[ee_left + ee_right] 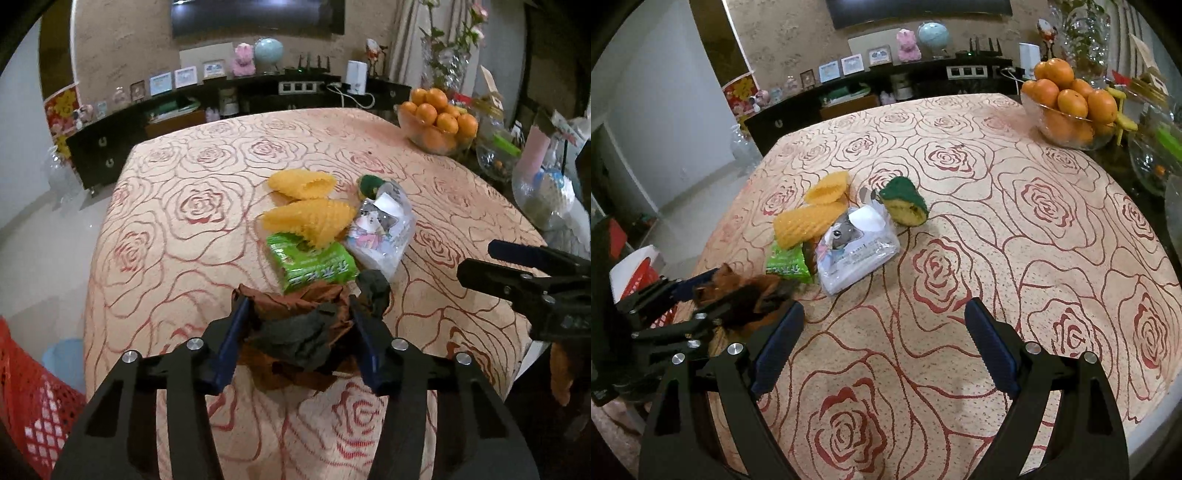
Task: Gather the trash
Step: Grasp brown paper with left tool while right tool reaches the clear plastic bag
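A rose-patterned tablecloth (1034,229) covers the table. Behind it a dark sideboard (122,129) stands against a beige wall (129,44), under a black screen (258,18). The floor (44,236) is pale.

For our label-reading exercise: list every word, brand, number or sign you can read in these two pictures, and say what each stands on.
None can be read for certain.
Green wrapper: large white characters, blurred and upside down, not legible.
Clear cat-print packet: lines of small print, too small to read.
Framed cards on the shelf: too small and blurred.
Crumpled brown wrapper between the left gripper's fingers: no print visible.
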### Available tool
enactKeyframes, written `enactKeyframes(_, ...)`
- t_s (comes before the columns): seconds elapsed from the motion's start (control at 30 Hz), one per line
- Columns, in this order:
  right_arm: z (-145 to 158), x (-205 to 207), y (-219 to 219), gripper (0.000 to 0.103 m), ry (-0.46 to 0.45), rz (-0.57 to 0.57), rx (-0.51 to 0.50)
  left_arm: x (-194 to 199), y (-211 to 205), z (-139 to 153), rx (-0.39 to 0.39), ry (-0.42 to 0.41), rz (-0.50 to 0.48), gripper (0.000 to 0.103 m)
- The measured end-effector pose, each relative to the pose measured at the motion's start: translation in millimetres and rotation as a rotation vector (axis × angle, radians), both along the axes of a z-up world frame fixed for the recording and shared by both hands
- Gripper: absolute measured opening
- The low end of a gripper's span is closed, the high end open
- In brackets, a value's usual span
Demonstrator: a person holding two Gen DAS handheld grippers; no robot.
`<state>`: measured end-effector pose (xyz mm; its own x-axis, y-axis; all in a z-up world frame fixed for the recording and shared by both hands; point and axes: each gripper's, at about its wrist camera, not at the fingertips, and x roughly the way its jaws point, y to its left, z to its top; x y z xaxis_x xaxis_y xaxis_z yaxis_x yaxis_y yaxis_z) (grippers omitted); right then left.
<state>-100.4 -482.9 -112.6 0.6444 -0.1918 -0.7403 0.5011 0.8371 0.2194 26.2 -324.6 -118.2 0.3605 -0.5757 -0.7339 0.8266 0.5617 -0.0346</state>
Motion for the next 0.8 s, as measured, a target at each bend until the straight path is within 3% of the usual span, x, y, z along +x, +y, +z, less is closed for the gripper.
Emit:
enactKeyframes(0.47, -3, 0, 0, 0.086, 0.024, -0.007, -0.039, 7, 74, 39, -0.054, -0.082, 0.164, 0.049)
enactKeyframes(0.8, 8, 26, -1, 0.086, 0.015, 0.063, -0.114, 21, 99, 37, -0.111, -0.035, 0.230, 0.049)
